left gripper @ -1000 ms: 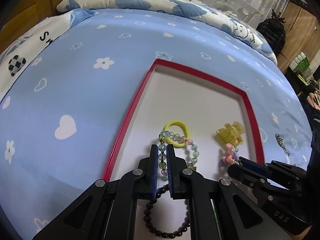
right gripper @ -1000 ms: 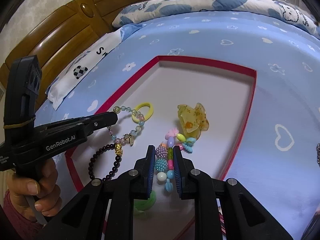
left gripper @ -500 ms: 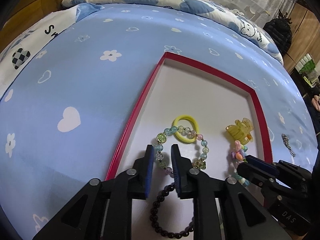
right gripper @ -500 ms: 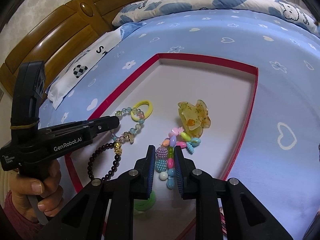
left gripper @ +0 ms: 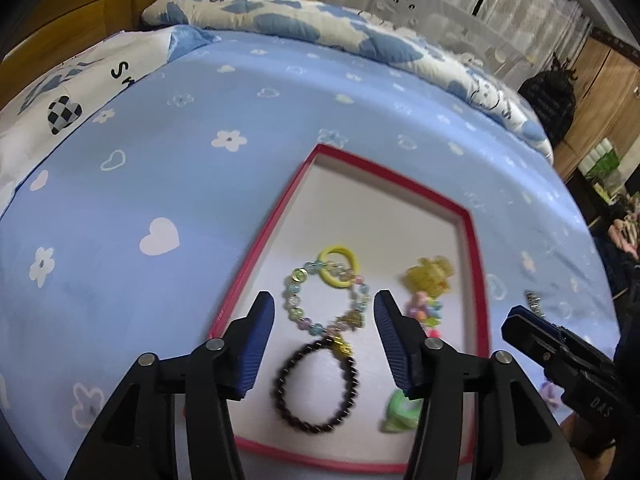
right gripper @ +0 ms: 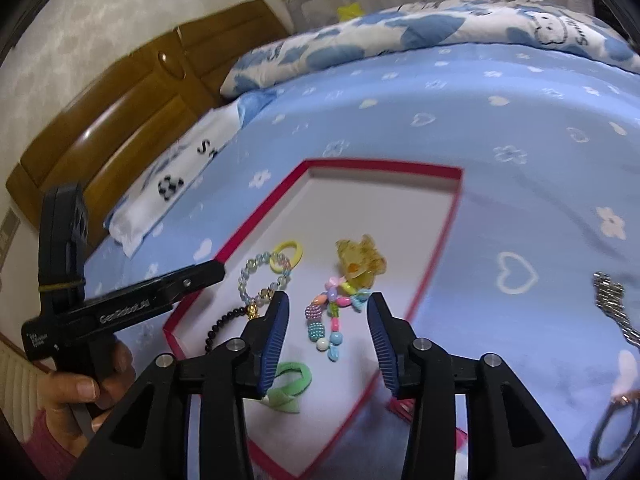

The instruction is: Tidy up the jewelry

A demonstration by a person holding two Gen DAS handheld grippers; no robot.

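A red-rimmed tray (left gripper: 259, 248) (right gripper: 256, 220) lies on the blue bedsheet. In it lie a pastel bead bracelet (left gripper: 291, 298) (right gripper: 244, 276), a dark bead bracelet (left gripper: 280, 384), a yellow hair tie (left gripper: 338, 249), a yellow claw clip (right gripper: 362, 260), a colourful bead bracelet (right gripper: 324, 316) and a green hair tie (right gripper: 288, 376). My left gripper (left gripper: 324, 300) hovers over the pastel bracelet, jaws opening, pads clear of it. Above the colourful bracelet my right gripper (right gripper: 328, 298) is also opening, with nothing pressed between its pads.
A silver chain (right gripper: 612, 300) (left gripper: 534, 300) lies on the sheet right of the tray, with small items beyond it near the lower right. A pillow (right gripper: 172, 184) and a wooden headboard (right gripper: 120, 120) are at the left. A person's hand (right gripper: 80, 388) holds the left gripper.
Both grippers were shut on their bracelets, the left on the pastel one and the right on the colourful one. Both have opened, let go and lifted back; the bracelets lie in the tray.
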